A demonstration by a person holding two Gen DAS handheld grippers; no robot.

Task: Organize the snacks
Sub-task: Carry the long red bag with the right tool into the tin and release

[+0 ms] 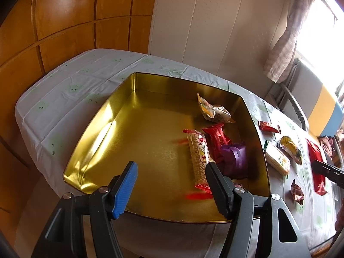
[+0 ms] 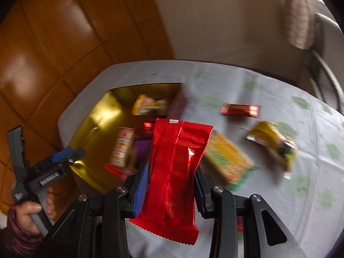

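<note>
right gripper (image 2: 172,185) gripping long glossy red foil snack packet (image 2: 175,172) between blue pads, above white green-print tablecloth (image 2: 301,204), long axis lying along fingers, far end pointing at shallow gold metal tin (image 1: 96,142). green-yellow cracker pack (image 2: 228,159) and yellow pouch (image 2: 271,142) lying beyond, dark red bar (image 2: 239,109) farther. left gripper (image 1: 172,185) hovering over tin's near edge, fingers standing half apart, holding nothing. purple packet (image 1: 234,157) and oat bar (image 1: 198,157) lying inside tin.

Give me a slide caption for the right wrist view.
Right claw grips a red snack packet above the table, near the gold tin.
</note>
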